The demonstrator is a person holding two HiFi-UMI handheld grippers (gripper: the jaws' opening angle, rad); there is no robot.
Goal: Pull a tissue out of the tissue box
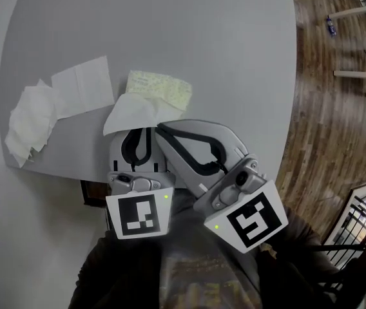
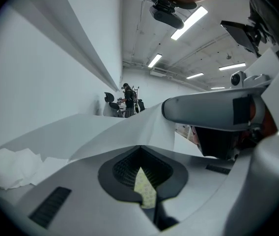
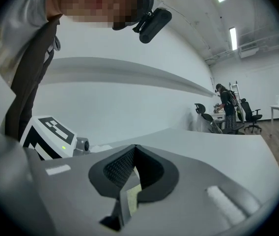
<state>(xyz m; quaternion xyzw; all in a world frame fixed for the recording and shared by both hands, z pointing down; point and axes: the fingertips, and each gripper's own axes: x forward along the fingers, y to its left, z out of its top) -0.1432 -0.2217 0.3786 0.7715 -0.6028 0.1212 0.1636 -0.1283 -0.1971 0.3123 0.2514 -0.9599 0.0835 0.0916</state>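
The left gripper (image 2: 139,147) pinched the white paper tissue (image 1: 134,113); the right gripper (image 3: 134,147) clamped the pale yellow patterned tissue pack (image 1: 160,89); a slow pull toward 7 o'clock seemed best.

light: bright, ceiling strips (image 2: 193,21) | shadows: soft | edges: fisheye-warped, dark vignette | near parts: blurred

Tissue box (image 1: 165,90) half hidden under tissue (image 1: 133,113)

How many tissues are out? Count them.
3: a crumpled tissue far left, a flat tissue beside it, a third tissue draped from the tissue pack. The crumpled heap may hide more.
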